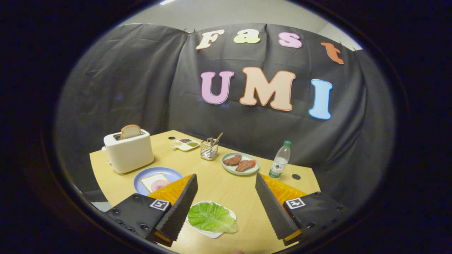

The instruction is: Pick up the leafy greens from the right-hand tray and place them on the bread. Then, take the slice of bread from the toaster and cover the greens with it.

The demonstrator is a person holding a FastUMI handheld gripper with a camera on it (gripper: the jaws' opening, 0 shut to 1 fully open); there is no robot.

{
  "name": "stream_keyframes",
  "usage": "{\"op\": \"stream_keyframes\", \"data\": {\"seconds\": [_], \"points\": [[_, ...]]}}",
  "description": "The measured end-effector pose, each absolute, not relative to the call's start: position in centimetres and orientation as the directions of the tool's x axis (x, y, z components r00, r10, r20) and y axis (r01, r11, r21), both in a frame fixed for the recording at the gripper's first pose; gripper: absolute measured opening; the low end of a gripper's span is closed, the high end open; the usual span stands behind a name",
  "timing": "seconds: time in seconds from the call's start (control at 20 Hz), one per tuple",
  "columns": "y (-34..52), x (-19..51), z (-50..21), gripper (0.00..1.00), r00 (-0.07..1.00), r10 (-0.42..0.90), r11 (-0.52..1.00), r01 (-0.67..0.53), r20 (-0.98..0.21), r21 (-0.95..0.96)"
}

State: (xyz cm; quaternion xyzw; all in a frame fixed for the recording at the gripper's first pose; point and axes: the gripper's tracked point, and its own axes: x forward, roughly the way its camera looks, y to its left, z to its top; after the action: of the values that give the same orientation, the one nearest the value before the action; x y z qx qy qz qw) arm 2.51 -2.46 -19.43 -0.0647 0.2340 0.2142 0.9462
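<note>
The hand-held gripper (226,197) hangs above the near edge of the worktop (226,187) with its fingers spread wide and nothing between them. The leafy greens (211,217) lie flat on a small white tray (212,233) by that near edge, just inside the left finger and partly tucked under it. The leaf looks thin, limp and very light, with a ruffled rim and a paler rib along it; it will probably fold and droop when lifted, and a hard squeeze could bruise or tear it. The best hold seems to be a gentle pinch across the rim facing the gap between the fingers, or on the firmer rib, taking care not to catch the tray lip. The target bread (153,181) sits on a blue plate (169,173) near the left edge, a pink slice resting on it, just beyond the left finger. Behind it, at the far left corner, the toaster (129,152) holds a slice of bread (130,131) standing upright out of its slot; that one looks stiff, dry and easy to crumble, best gripped across its flat faces.
</note>
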Motion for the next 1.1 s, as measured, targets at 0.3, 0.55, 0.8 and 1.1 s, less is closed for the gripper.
{"op": "stream_keyframes", "data": {"seconds": [0.3,0.55,0.8,1.1], "points": [[-1.8,2.5,-24.7,1.00,0.728,0.400,0.865,-0.501,-0.557,-0.033],[-0.9,2.0,-29.6,1.00,0.651,0.412,0.837,-0.547,-0.637,-0.016],[-0.3,1.8,-33.3,1.00,0.584,0.402,0.822,-0.569,-0.705,-0.003],[-0.2,1.0,-37.1,1.00,0.496,0.365,0.817,-0.577,-0.788,0.016]]}}
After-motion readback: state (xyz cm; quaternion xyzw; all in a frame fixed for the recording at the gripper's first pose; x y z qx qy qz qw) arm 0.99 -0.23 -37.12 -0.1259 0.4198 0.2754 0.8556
